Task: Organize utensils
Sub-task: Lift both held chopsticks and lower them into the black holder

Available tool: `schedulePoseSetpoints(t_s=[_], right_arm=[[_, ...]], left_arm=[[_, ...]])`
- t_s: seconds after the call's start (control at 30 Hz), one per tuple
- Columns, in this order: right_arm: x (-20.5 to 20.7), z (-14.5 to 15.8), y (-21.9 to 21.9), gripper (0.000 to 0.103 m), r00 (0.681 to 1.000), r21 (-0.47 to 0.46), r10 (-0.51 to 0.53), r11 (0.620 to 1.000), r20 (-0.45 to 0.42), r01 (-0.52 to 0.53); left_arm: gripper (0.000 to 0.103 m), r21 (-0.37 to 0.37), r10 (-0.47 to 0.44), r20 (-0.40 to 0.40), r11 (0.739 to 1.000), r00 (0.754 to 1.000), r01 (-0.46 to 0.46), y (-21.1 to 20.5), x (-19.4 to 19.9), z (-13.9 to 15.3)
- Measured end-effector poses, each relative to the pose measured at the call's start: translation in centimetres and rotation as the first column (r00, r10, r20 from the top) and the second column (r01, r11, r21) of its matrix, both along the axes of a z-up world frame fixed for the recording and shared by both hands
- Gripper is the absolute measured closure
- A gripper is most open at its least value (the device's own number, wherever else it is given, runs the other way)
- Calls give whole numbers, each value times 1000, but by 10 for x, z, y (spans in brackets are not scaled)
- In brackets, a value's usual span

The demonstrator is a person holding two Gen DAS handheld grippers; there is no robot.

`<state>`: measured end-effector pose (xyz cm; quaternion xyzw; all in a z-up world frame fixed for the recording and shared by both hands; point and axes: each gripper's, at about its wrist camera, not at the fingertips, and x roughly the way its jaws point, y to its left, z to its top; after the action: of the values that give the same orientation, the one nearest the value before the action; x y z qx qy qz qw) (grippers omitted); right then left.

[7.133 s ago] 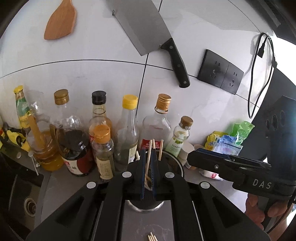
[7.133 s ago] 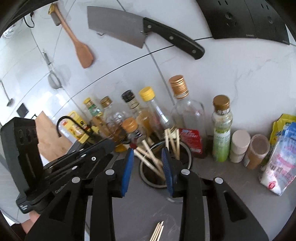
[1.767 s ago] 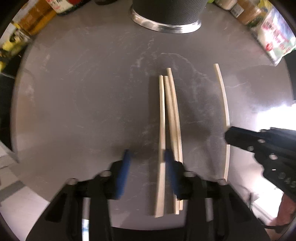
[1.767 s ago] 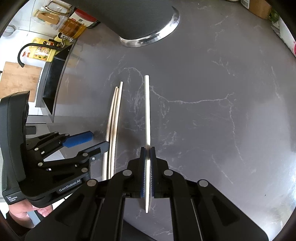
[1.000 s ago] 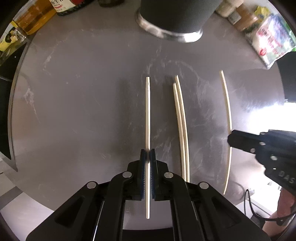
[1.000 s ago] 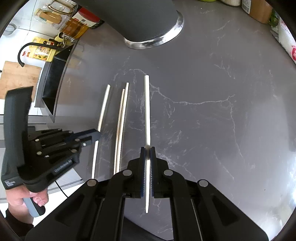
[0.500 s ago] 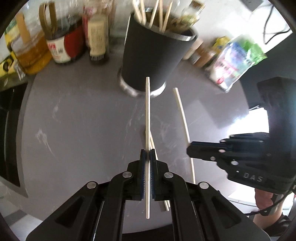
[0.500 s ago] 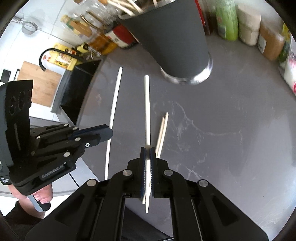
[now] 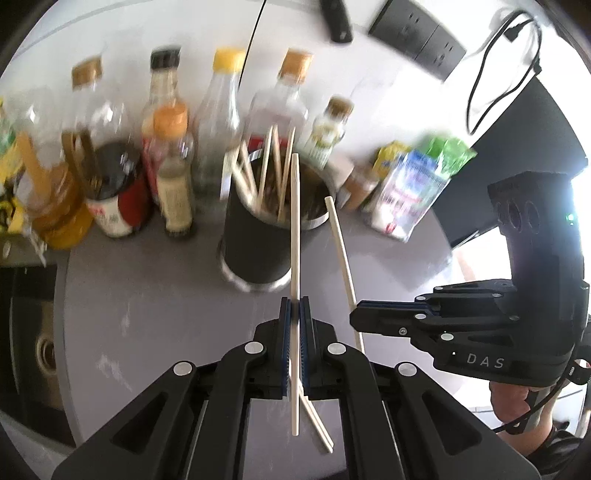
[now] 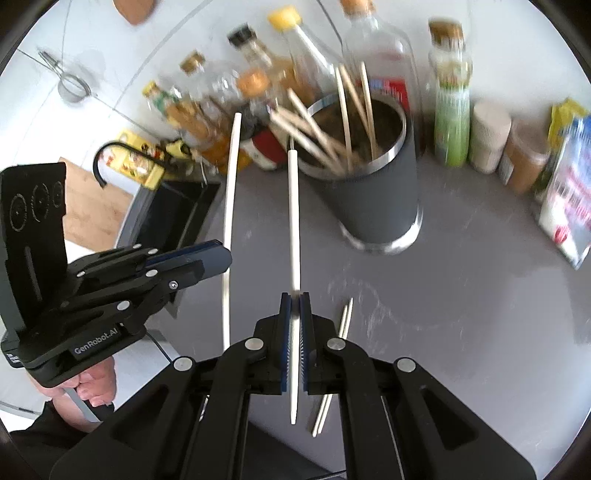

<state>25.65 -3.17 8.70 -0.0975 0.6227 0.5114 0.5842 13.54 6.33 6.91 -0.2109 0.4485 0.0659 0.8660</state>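
Note:
A dark round utensil holder [image 9: 258, 236] [image 10: 376, 199] stands on the grey counter with several chopsticks in it. My left gripper [image 9: 294, 325] is shut on one pale chopstick [image 9: 294, 221], held above the counter and pointing at the holder's rim. My right gripper [image 10: 294, 317] is shut on another chopstick [image 10: 293, 206], also raised and pointing toward the holder. Each gripper shows in the other's view, the right one [image 9: 356, 315] and the left one [image 10: 225, 254]. Two chopsticks [image 10: 341, 325] [image 9: 314, 417] lie on the counter below.
A row of sauce and oil bottles [image 9: 170, 155] [image 10: 448, 110] stands against the white tiled wall behind the holder. Snack bags [image 9: 413, 188] sit to the right. A sink [image 10: 173, 214] lies at the left. Wall sockets [image 9: 417, 33] are above.
Both grippers have risen from the counter and tilted up toward the holder, each carrying its chopstick. Two chopsticks stay lying on the counter.

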Motion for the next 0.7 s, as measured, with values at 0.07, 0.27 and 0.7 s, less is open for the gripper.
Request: schedulePoseSetpoints(t_s=[0.07,0.27,0.7], right_arm=[[9,9,5,97,1000,46,-20,999,-7,20],[36,22,16,97,998,124,-53,991,-18,55],[86,32,42,98,993,257,-85,965,81,62]], left_arm=[[99,4,-1,50,1000,999,1,4,5,12],[99,21,4,162,1000,987,-8,14,21,37],[99,30,65,298,997,952,-77,35,57,41]])
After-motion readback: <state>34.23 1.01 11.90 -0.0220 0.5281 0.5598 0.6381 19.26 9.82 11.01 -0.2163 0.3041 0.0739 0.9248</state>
